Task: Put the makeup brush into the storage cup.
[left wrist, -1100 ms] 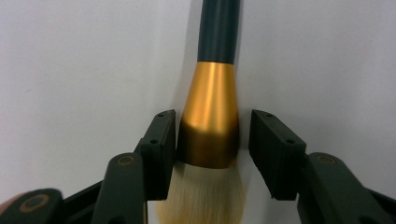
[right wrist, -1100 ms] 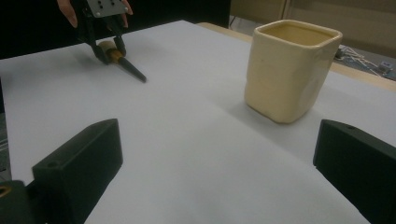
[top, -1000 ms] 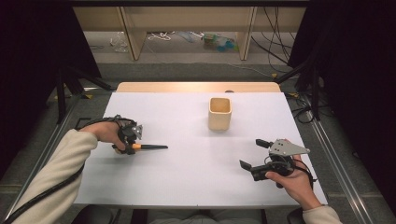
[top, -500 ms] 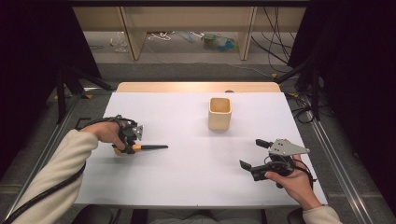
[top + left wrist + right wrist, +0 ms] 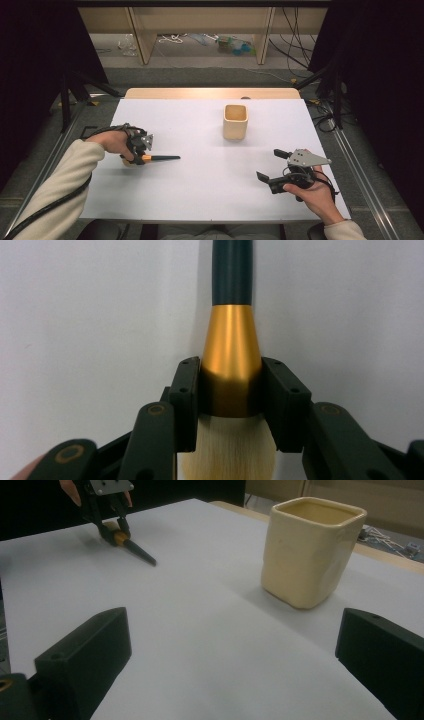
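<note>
Overhead, the left gripper (image 5: 144, 156) has just closed on a brush (image 5: 159, 158) lying on the white table (image 5: 210, 190). Closer in, both jaws pinch its gold collar. Opposite, the right gripper (image 5: 269, 166) hangs open — cup (image 5: 310, 550) ahead.

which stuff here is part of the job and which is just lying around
In the job:
- brush, gripped at its gold collar by the left gripper
- cream cup, standing open on the white table
- right gripper, open, holding nothing

Lying about:
- cables and clutter on the floor beyond the table
</note>
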`<state>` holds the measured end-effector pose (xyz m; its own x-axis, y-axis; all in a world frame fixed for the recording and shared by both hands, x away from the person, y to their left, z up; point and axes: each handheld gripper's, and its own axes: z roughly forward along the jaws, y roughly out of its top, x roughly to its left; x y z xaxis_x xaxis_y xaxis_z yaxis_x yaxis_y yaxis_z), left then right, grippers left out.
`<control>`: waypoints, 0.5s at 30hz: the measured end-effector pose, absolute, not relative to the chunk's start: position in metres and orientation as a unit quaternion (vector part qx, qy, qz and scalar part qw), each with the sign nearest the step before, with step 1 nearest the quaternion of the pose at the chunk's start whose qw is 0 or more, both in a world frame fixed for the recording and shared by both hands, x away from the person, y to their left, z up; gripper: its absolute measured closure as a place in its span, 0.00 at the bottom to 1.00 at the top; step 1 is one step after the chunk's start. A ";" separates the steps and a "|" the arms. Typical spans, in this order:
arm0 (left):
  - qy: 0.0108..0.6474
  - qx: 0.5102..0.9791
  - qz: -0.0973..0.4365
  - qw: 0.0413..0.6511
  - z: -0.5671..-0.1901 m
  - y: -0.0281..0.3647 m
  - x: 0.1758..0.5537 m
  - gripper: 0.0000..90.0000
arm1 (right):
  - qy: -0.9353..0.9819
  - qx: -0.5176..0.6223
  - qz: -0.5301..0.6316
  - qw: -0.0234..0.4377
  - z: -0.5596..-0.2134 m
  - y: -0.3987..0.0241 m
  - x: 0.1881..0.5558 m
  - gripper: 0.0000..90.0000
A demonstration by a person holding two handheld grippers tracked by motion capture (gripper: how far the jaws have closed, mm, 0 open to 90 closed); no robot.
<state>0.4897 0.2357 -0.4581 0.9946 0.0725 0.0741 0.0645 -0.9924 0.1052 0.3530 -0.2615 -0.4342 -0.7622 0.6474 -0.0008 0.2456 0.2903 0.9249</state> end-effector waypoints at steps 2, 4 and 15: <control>0.036 0.997 0.037 0.052 -0.458 0.235 0.489 0.69 | 0.779 0.283 0.524 0.193 -0.434 -0.261 0.353 0.02; 0.033 0.997 0.038 0.052 -0.457 0.235 0.490 0.69 | 0.780 0.285 0.523 0.192 -0.434 -0.261 0.353 0.02; 0.037 0.998 0.032 0.045 -0.452 0.232 0.489 0.69 | 0.780 0.286 0.522 0.192 -0.434 -0.262 0.353 0.03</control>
